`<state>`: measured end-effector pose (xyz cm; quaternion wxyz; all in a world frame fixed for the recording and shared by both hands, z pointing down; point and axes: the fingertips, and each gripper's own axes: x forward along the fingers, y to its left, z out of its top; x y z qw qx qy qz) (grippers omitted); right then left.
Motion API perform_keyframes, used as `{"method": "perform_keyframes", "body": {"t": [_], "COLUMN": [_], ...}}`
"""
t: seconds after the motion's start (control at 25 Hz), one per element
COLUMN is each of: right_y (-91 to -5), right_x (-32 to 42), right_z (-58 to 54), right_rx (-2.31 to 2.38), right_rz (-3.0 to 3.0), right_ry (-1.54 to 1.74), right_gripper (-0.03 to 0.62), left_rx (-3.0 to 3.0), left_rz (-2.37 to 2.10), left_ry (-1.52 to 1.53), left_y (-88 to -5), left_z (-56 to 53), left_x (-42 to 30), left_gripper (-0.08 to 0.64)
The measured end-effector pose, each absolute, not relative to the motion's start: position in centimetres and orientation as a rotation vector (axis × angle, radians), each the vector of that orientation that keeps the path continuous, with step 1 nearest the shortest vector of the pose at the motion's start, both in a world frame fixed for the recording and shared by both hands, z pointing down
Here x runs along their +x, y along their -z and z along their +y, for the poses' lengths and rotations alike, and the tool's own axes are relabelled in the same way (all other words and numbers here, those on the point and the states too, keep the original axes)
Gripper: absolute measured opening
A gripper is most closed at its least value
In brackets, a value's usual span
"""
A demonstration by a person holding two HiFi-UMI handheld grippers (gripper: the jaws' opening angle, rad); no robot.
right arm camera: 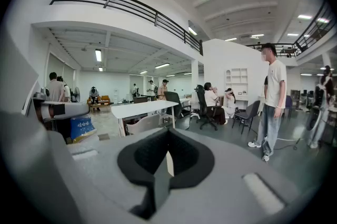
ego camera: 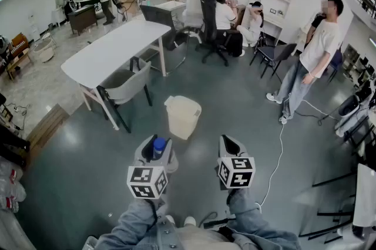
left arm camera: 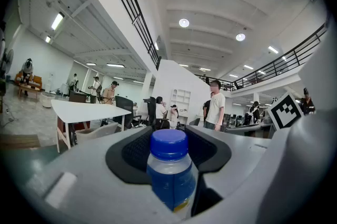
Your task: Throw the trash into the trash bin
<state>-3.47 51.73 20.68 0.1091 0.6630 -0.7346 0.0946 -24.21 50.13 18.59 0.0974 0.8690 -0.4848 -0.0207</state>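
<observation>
Denim-clad at the bottom edge, a person [ego camera: 258,228] holds two grey tools over a grey floor [ego camera: 88,161]. The left tool [ego camera: 154,148] grips a clear plastic bottle [left arm camera: 169,170] with a blue cap and blue label, upright between its jaws. The right tool [ego camera: 230,148] is empty, its jaws narrowed to a sliver. A cream plastic trash bin [ego camera: 182,117] stands at centre frame, just ahead of both tools, near a white counter [ego camera: 111,46] at upper left.

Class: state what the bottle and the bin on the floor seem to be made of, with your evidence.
Bottle: likely clear, glossy plastic; its neck is see-through below an opaque blue cap. Bin: probably matte cream plastic; smooth, evenly coloured walls with no shine.
</observation>
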Motion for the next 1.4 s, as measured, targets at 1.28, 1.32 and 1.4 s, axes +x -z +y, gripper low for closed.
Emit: {"method": "perform_keyframes", "body": {"t": [1.28,1.32,1.4], "right_y": [-24.9,-24.8,-24.5], "right_x": [-3.9,-3.3,-2.1], "right_z": [45.2,44.3,42.1], "right_rx": [1.922,1.921,1.921], "right_rz": [-2.147,-2.150,-2.159], "right_ry": [-0.437,-0.433,-0.422], "right_gripper": [0.003,0.003,0.003], "left_rx": [2.484,2.486,2.493], "left_rz": [-1.438,-1.438,-1.444], "left_ry": [0.020,0.018,0.022], "left_y": [-22.4,-22.4,-22.1], "left_z": [43.1,42.2,40.0], "left_x": [-25.3,-24.6,-23.3], "left_gripper": [0.206,0.206,0.206]}}
